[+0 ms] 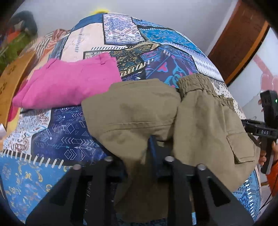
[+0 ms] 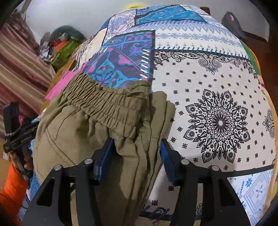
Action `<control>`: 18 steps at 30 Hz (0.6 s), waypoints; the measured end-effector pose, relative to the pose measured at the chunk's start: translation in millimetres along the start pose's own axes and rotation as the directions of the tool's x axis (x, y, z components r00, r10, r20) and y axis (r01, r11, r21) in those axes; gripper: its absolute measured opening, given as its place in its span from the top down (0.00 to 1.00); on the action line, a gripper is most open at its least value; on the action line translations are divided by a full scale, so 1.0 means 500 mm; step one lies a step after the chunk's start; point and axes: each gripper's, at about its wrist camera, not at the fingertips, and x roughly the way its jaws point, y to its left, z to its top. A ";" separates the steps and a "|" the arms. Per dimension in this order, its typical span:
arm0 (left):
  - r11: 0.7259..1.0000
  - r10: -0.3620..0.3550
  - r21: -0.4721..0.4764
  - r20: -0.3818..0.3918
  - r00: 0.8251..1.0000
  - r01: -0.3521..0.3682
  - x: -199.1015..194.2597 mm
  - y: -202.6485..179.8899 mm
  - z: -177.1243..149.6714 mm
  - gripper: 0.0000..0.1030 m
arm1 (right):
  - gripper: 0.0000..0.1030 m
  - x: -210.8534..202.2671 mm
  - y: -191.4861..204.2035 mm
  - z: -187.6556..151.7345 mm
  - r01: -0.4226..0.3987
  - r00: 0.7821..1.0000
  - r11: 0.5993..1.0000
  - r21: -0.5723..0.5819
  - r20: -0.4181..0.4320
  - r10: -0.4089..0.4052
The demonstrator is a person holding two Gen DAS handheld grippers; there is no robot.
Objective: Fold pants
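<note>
Pants (image 1: 139,111) lie on the bedspread (image 1: 57,132); folded garment (image 1: 67,83) left, just behind them.

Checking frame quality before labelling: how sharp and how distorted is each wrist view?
Left wrist view: strong fisheye bulge, dark corners, khaki pants slightly soft near the jaws. Right wrist view: same bulge, elastic waistband crisp, bedsheet mandala sharp, no glare.

White wall (image 1: 173,12), patchwork-covered bed (image 1: 156,57).
</note>
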 end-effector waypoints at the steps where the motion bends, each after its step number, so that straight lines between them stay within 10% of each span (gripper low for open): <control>1: 1.000 0.012 0.010 0.000 1.000 -0.012 -0.001 -0.005 0.001 0.87 | 0.58 0.001 -0.001 0.000 -0.003 1.000 1.000 0.001 0.003 0.003; 8: 0.999 0.047 -0.008 0.045 0.998 -0.047 -0.040 -0.014 0.007 0.97 | 0.81 -0.020 0.026 -0.005 0.041 0.996 0.999 -0.011 0.076 -0.040; 18: 0.997 0.042 0.052 0.152 0.988 -0.051 -0.146 -0.055 0.013 0.97 | 0.87 -0.077 0.094 0.007 0.034 0.987 0.998 -0.058 0.161 -0.024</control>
